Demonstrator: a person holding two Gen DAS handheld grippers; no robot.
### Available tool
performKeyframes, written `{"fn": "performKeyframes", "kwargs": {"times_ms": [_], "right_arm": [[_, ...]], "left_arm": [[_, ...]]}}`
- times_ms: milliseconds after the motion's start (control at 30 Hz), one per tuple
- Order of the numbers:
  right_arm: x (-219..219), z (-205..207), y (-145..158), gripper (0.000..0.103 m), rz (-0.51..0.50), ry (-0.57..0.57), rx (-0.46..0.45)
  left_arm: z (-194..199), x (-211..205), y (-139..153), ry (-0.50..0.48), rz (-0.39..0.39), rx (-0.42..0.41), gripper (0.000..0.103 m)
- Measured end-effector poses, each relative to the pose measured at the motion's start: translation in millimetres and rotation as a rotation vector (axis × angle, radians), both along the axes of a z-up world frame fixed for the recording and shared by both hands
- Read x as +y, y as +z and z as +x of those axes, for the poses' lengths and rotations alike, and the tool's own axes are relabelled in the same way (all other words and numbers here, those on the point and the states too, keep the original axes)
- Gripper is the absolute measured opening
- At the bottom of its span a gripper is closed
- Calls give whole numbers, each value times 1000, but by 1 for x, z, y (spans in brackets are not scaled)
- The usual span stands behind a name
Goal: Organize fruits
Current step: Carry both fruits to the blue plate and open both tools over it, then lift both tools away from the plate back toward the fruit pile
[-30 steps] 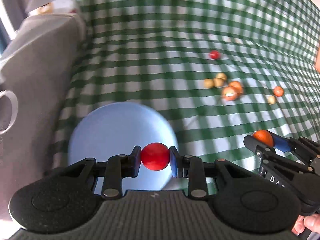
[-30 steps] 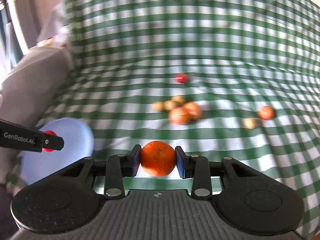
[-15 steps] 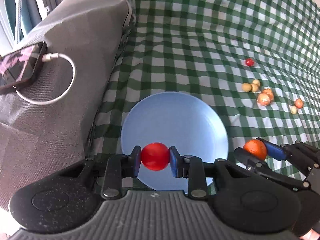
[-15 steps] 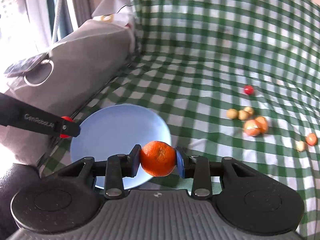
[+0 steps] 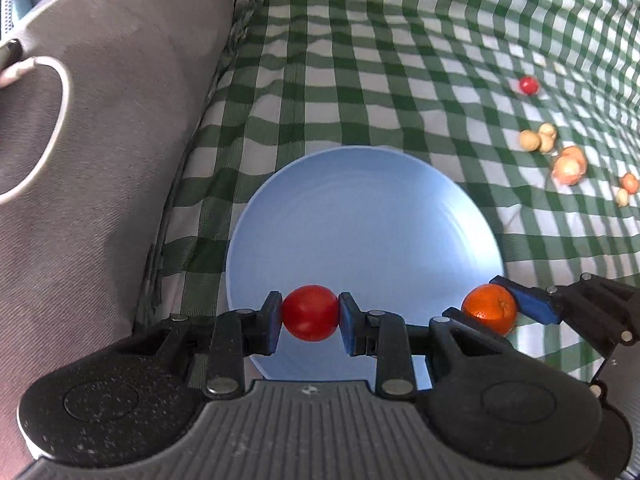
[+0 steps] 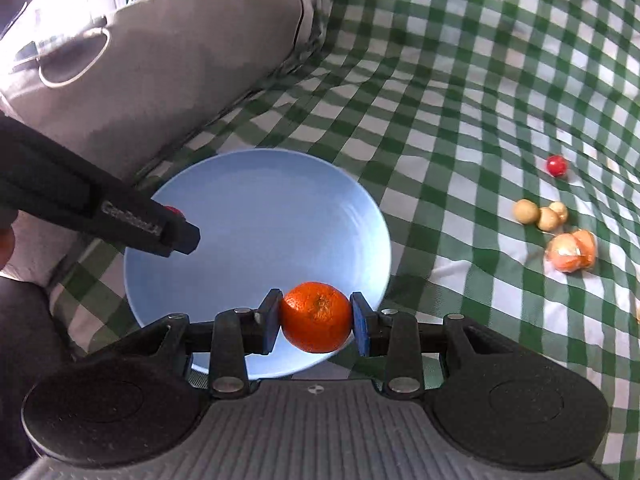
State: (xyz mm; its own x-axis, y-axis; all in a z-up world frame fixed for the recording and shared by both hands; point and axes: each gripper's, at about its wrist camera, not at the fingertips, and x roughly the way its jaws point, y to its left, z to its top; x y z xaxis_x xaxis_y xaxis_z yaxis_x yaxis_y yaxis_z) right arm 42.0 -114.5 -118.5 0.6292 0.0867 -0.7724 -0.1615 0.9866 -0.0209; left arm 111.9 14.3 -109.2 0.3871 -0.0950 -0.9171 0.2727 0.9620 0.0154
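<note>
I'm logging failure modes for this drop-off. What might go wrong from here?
Both grippers crowd the plate: the left gripper with its tomato and the right gripper with its orange might collide. Released from above, either round fruit may roll off onto the cloth.

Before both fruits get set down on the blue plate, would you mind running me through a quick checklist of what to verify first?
1. Left hand-held gripper has a firm hold on the red tomato: ok, pinched between both pads.
2. Right hand-held gripper holds the orange mandarin: ok, pads on both sides.
3. Blue plate free to receive fruit: ok, nothing lies on it.
4. Both fruits are over the plate: ok for the tomato; the mandarin sits near the rim, so cannot tell.
5. Height above the plate: cannot tell from these views.
6. Grippers clear of each other: ok, a gap shows between them.
</note>
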Motion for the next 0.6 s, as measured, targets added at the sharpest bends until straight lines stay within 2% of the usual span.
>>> {"fn": "performKeyframes", "kwargs": {"times_ms": [133,167,200,267,333,367,467,600], "right_arm": [[5,12,-6,38,-13,31,13],[7,14,-6,39,-14,46,23],[8,15,-4,41,-16,55,21],[8,14,3,68,-29,51,3],[6,7,12,82,-33,46,-10],[4,2,18,87,-31,40,-11],[-5,-20,33,95,-9,23,3],[-15,-60,54,99,9,-25,0]], "left_arm": [[9,1,-5,0,3,-1,36],[9,0,-3,-7,-6,-12,52],[8,1,2,-13,-13,-31,77],[1,2,16,-13,-16,-101,102],[-10,4,31,-21,-24,-160,103],[-14,5,37,-30,-28,-161,103],[-29,10,51,-9,-26,-164,103],[-58,23,67,55,-17,-170,103]]}}
